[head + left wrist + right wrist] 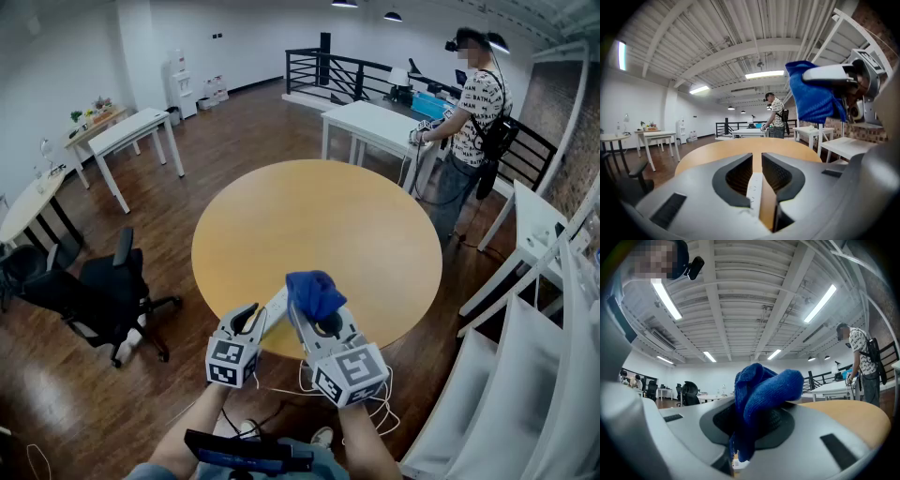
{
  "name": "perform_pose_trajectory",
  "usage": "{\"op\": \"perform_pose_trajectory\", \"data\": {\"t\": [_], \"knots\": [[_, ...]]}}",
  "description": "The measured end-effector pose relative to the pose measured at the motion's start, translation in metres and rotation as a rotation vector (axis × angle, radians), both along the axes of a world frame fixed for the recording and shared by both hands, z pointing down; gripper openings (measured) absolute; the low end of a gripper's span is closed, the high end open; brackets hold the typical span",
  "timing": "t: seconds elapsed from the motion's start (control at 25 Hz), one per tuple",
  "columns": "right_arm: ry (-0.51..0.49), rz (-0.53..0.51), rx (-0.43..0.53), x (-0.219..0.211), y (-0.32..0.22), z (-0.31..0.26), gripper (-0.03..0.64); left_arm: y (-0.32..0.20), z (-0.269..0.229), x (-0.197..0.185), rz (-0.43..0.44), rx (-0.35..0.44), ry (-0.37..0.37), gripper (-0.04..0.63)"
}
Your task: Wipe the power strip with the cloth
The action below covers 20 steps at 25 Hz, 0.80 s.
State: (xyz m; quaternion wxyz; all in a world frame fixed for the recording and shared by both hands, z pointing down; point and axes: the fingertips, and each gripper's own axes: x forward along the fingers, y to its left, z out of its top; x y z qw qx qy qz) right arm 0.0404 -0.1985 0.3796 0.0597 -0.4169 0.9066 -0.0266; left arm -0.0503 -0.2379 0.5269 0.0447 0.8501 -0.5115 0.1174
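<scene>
Two things are held at the near edge of the round worktop. The left hand-held gripper has its jaws nearly together on a slim white bar, apparently the power strip. Just beside it, the right hand-held gripper is clamped on the bunched blue cloth. Wiping looks about to begin, and the next move calls for drawing the cloth along the strip. No container shows.

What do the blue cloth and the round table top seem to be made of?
Blue cloth: soft knitted or terry fabric, matte; fine looped ribs show and it folds limply. Round table top: wood or wood-look laminate, smooth, pale yellow-brown with a slight sheen; no grain can be seen.
</scene>
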Motion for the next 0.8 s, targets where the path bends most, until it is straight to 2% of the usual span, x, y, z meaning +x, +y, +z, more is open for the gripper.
{"op": "perform_pose_trajectory", "data": {"t": [0.2,0.4,0.6,0.8], "knots": [[0.006,-0.009,-0.005,-0.004,-0.004,0.005,0.069,-0.008,0.052,-0.006,0.012,-0.114,-0.032,0.121],[0.007,-0.01,-0.018,-0.005,-0.007,0.011,0.069,-0.015,0.088,-0.014,-0.012,-0.21,-0.034,0.219],[0.009,-0.017,-0.045,-0.008,-0.007,0.018,0.069,-0.019,0.128,-0.017,0.002,-0.313,-0.094,0.288],[0.025,-0.009,-0.05,-0.006,-0.011,0.023,0.069,-0.022,0.153,-0.019,0.006,-0.366,-0.125,0.296]]}}
